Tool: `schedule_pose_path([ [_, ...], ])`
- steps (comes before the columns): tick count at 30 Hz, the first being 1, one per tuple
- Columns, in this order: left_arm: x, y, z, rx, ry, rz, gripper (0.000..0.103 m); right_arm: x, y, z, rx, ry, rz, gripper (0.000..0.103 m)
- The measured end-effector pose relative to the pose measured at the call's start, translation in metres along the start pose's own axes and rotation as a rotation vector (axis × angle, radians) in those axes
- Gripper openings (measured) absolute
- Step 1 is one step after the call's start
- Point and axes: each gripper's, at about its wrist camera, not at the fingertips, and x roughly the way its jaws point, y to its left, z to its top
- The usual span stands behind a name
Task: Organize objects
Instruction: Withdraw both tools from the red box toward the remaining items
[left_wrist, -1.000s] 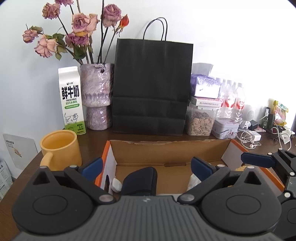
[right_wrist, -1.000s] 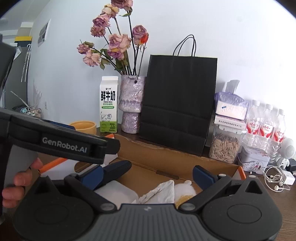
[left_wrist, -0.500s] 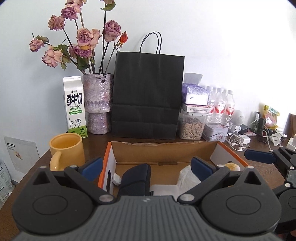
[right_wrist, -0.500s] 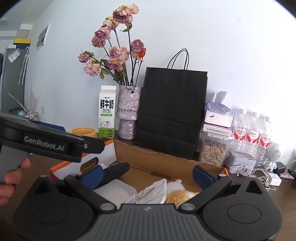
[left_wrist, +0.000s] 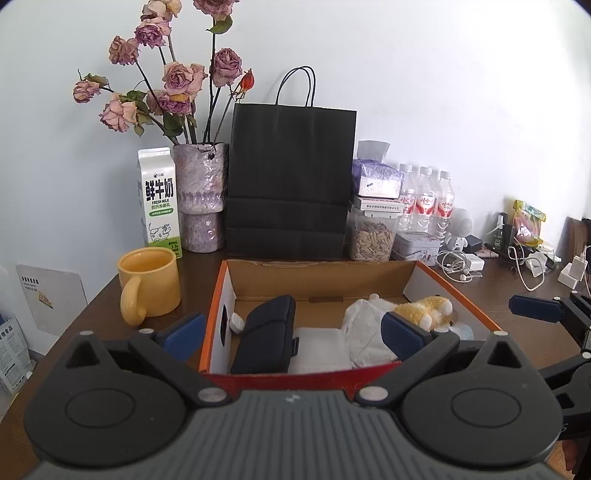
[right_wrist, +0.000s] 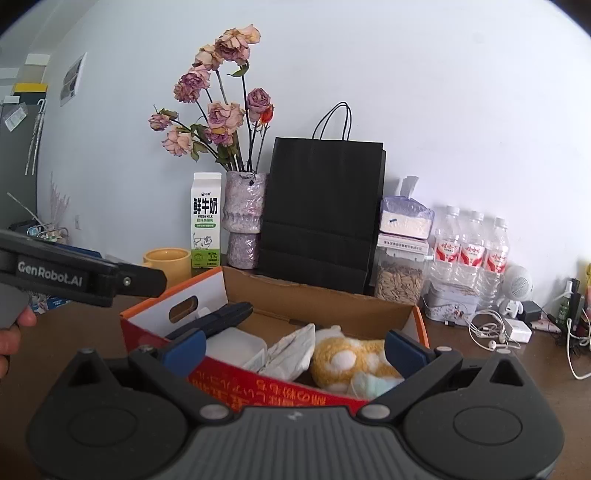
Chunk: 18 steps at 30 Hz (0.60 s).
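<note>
In the open cardboard box (left_wrist: 317, 275) near the desk's front edge already lie, left to right, a dark zip case (left_wrist: 264, 334), a white flat container (left_wrist: 319, 349), a crumpled white bag (left_wrist: 364, 330) and a yellow plush toy (left_wrist: 424, 310), so the packing looks largely done. Left gripper (left_wrist: 291, 330) and right gripper (right_wrist: 293, 349) both hover just short of the box, jaws apart and empty. Left out on the brown desk (left_wrist: 99, 310) are a yellow mug (left_wrist: 149, 284), milk carton (left_wrist: 159, 201), vase of dried roses (left_wrist: 199, 195), black paper bag (left_wrist: 290, 181), water bottles (left_wrist: 426, 201) and tangled cables (left_wrist: 458, 264) against the white wall.
</note>
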Motion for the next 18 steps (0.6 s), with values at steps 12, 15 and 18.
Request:
schedule_pose_path([
  [12,-0.031,0.002,-0.025,0.006,0.044,0.023,0.103,-0.039,0.002,-0.029,0.038,0.041,-0.013,0.103],
  [15,-0.039,0.004,-0.031,0.011,0.054,0.037,0.103,-0.049,0.001,-0.037,0.051,0.047,-0.017,0.103],
  [18,-0.047,0.007,-0.038,0.011,0.063,0.052,0.103,-0.057,-0.001,-0.044,0.061,0.060,-0.022,0.103],
])
